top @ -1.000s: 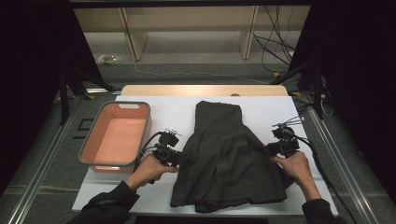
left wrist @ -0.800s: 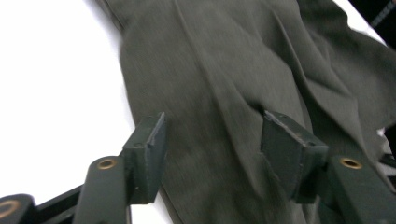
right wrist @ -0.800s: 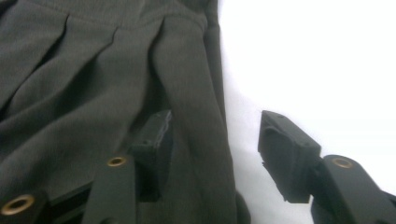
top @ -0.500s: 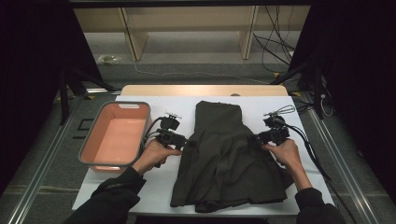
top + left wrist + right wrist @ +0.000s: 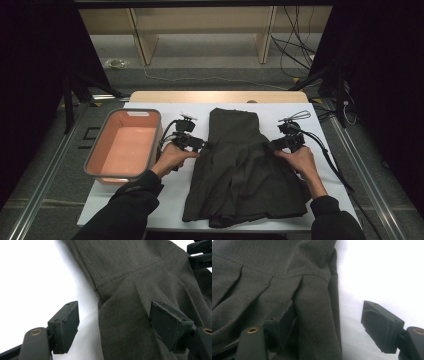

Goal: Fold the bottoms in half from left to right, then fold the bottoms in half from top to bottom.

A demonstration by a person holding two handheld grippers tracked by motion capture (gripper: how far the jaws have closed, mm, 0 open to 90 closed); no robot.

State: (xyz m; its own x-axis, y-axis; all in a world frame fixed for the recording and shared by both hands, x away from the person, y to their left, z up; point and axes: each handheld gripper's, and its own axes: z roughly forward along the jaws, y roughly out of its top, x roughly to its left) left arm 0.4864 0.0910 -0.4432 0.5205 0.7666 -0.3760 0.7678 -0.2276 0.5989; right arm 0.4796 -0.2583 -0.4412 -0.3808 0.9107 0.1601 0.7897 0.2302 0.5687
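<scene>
A dark grey pleated garment (image 5: 240, 170) lies flat on the white table cover (image 5: 270, 112), narrow end away from me. My left gripper (image 5: 204, 146) is at its left edge, level with the cross seam. In the left gripper view the jaws of that gripper (image 5: 113, 325) have just been opening and stand apart, with the garment's (image 5: 140, 270) edge between them, untouched by the pads. My right gripper (image 5: 272, 146) is at the right edge. Its jaws (image 5: 332, 325) have also just been opening; one pad (image 5: 284, 320) lies over the garment (image 5: 262, 272), the other over white table.
A pink tub (image 5: 125, 147) with a grey rim stands on the table's left part, close to my left hand. The right gripper's cable (image 5: 325, 155) trails over the table's right side. A wooden table edge (image 5: 215, 96) runs along the back, with floor cables beyond.
Both hands have slid away from me along the garment's sides and inward to its edges. Both pairs of jaws now stand wider.
</scene>
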